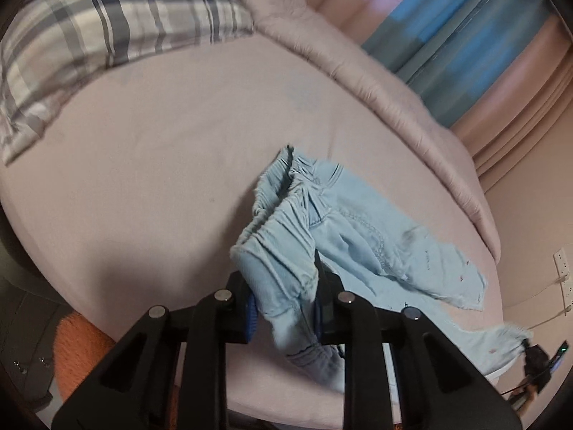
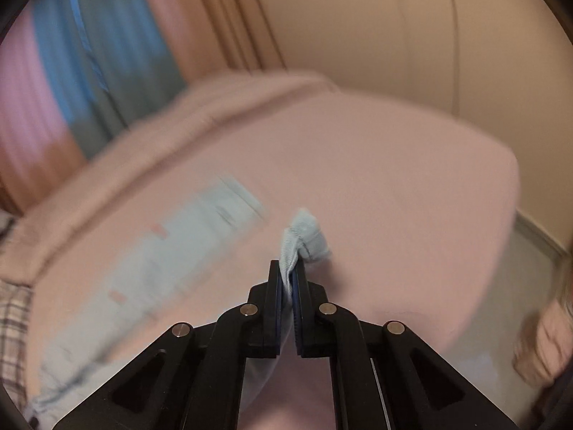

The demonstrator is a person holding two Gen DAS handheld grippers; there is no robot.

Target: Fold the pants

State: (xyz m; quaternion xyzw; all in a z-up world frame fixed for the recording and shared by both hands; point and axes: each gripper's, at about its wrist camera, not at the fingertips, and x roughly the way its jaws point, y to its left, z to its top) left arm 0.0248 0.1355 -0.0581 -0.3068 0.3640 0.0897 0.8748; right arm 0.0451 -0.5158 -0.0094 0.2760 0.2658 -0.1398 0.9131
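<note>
Light blue pants (image 1: 343, 229) lie crumpled on a pink bed (image 1: 172, 150). My left gripper (image 1: 284, 283) is shut on the gathered elastic waistband, which bulges between the jaws. One leg stretches right to its hem, where my right gripper shows small in the left wrist view (image 1: 528, 345). In the right wrist view my right gripper (image 2: 289, 276) is shut on a bunched leg hem (image 2: 304, 236). The rest of the pants (image 2: 172, 261) trails left, blurred by motion.
A plaid pillow (image 1: 89, 46) lies at the bed's far left. A rolled pink blanket (image 1: 376, 82) runs along the far edge, with curtains (image 1: 465, 36) behind. An orange fuzzy item (image 1: 78, 354) sits below the bed's near edge. A wall (image 2: 394, 36) and the floor (image 2: 519, 286) are right.
</note>
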